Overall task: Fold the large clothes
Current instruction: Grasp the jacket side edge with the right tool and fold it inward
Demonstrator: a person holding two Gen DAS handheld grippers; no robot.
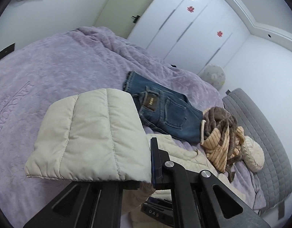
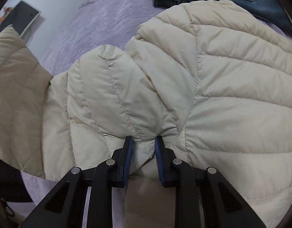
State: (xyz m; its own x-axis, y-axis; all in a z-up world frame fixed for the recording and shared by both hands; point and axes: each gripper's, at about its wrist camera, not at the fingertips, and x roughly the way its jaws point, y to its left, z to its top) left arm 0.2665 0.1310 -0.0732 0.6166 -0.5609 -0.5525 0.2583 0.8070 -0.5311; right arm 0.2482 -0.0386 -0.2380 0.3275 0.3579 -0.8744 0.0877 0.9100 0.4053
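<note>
A cream quilted puffer jacket (image 2: 221,95) lies spread on the purple bedspread (image 2: 100,22). My right gripper (image 2: 143,142) is shut on a bunched fold of the jacket near its sleeve seam, fabric pinched between the blue pads (image 2: 128,152). In the left wrist view, my left gripper (image 1: 144,159) is shut on the jacket's sleeve end (image 1: 89,138) and holds it lifted above the bed; the sleeve covers the left finger, only the right finger (image 1: 155,159) shows.
Folded blue jeans (image 1: 164,110) lie on the bedspread (image 1: 51,66) beyond the jacket. A brown and tan striped garment (image 1: 221,129) is heaped by a round cushion (image 1: 254,155) and the grey headboard (image 1: 269,133). White wardrobe doors (image 1: 193,34) stand behind.
</note>
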